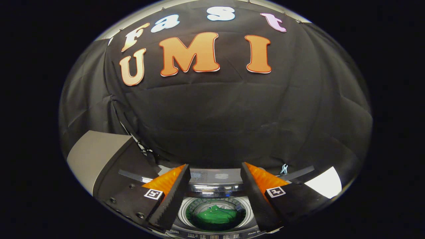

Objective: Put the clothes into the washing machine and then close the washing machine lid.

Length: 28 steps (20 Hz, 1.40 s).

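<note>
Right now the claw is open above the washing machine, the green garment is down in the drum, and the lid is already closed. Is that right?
Not quite: the lid is not closed. In the gripper view the round silver drum opening is uncovered, and the green garment lies in plain sight inside it. The rest holds: the claw is open above the white top-loading washing machine, holding nothing.

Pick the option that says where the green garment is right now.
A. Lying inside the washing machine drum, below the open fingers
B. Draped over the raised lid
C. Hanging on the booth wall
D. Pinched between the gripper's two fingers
A: the green garment lies down in the washing machine drum, seen through the gap of the gripper, whose fingers are spread wide and hold nothing.
</note>
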### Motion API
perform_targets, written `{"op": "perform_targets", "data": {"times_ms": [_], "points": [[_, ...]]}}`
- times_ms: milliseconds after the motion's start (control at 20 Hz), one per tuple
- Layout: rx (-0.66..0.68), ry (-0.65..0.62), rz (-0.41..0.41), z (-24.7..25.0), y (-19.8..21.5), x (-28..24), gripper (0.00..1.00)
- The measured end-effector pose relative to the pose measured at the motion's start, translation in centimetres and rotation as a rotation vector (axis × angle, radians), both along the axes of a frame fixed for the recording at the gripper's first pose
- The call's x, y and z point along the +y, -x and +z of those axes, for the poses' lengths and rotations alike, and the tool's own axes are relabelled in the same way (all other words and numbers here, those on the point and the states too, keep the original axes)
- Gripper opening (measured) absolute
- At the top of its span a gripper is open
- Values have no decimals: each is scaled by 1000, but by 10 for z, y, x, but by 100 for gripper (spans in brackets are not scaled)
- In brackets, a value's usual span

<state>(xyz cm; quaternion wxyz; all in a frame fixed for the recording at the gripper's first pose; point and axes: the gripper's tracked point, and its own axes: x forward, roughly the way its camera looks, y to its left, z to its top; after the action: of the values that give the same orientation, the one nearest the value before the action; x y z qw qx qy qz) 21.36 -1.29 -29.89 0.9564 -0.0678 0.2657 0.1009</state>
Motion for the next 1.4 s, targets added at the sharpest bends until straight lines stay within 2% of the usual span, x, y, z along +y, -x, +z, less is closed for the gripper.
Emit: {"op": "perform_targets", "data": {"times_ms": [250,400,1050,1400], "points": [[100,-14,-26,-26,33,-15,98],[116,-20,-42,-28,38,-23,99],[47,-46,-57,28,41,-48,99],[-14,-49,-79,88,40,-66,99]]}}
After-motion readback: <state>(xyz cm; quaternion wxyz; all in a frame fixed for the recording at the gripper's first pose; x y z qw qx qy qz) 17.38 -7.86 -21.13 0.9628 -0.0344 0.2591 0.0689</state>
